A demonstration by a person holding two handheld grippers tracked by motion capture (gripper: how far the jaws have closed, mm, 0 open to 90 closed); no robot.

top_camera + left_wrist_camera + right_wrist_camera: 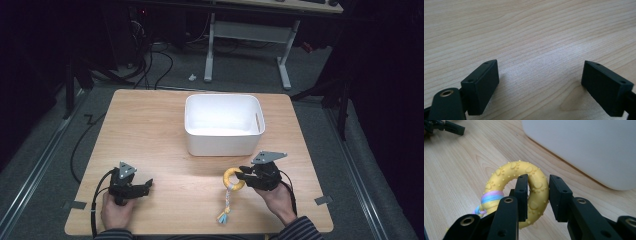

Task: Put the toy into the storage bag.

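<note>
Yellow nubbed rubber ring toy [524, 192] with pastel rope tail: pinched in right claw [537, 195], near table's [150, 130] front; white plastic bin [223, 125] just beyond. Left claw [540, 85] spread, idle, farther off.

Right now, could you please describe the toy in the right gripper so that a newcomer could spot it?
On the wooden table, look just in front of the white bin. The right gripper pinches a yellow ring toy, knobbly with paw prints, trailing a pastel braided rope.
</note>
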